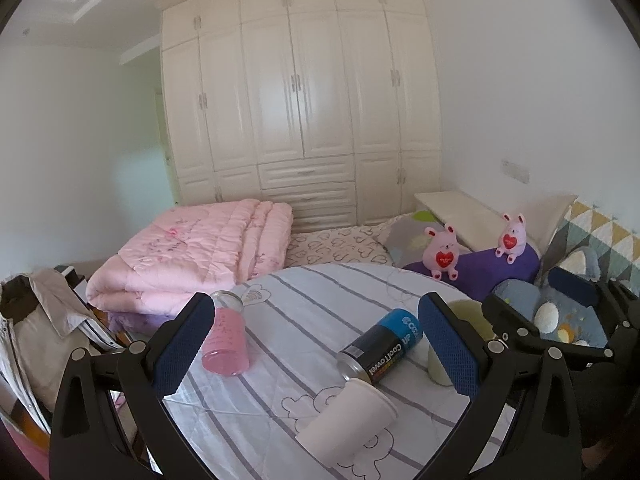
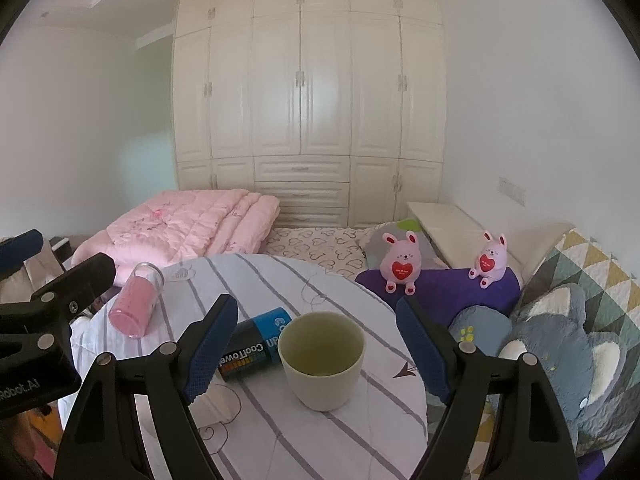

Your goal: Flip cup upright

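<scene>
A white paper cup lies on its side on the round striped table, just in front of my left gripper, which is open and empty. A pale green cup stands upright on the table between the fingers of my right gripper, which is open and not touching it. That green cup shows partly behind the left gripper's right finger in the left wrist view. A pink glass cup lies on its side at the table's left; it also shows in the right wrist view.
A black and blue can lies on its side mid-table, touching the white cup's rim. A folded pink quilt, two pink plush rabbits, a purple cushion and a grey plush surround the table. Wardrobe behind.
</scene>
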`<state>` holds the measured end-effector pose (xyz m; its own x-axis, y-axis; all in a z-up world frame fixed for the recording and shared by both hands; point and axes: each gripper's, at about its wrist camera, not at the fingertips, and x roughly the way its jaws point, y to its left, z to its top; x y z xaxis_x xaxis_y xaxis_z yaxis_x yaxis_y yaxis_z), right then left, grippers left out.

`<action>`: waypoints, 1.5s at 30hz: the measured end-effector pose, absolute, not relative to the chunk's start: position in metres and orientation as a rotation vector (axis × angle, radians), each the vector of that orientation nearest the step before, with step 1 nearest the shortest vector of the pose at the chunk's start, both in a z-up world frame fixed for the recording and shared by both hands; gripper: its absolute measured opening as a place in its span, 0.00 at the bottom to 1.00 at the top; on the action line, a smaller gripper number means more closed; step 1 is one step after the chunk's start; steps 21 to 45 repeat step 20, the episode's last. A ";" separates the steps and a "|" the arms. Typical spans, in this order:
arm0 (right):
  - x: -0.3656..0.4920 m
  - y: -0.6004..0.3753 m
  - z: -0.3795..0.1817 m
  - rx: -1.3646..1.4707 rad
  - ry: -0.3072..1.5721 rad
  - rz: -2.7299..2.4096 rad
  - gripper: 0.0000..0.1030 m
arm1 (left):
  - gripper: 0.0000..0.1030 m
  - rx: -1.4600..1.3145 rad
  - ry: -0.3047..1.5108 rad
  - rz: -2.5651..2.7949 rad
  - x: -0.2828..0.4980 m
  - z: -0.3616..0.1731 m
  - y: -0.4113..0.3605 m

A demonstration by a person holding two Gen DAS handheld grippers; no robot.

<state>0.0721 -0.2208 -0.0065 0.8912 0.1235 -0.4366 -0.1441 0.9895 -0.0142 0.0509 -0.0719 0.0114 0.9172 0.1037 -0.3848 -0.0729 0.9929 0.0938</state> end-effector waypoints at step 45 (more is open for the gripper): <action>0.073 -0.220 -0.013 -0.055 0.466 0.132 0.80 | 1.00 0.079 0.383 0.090 0.048 0.011 -0.071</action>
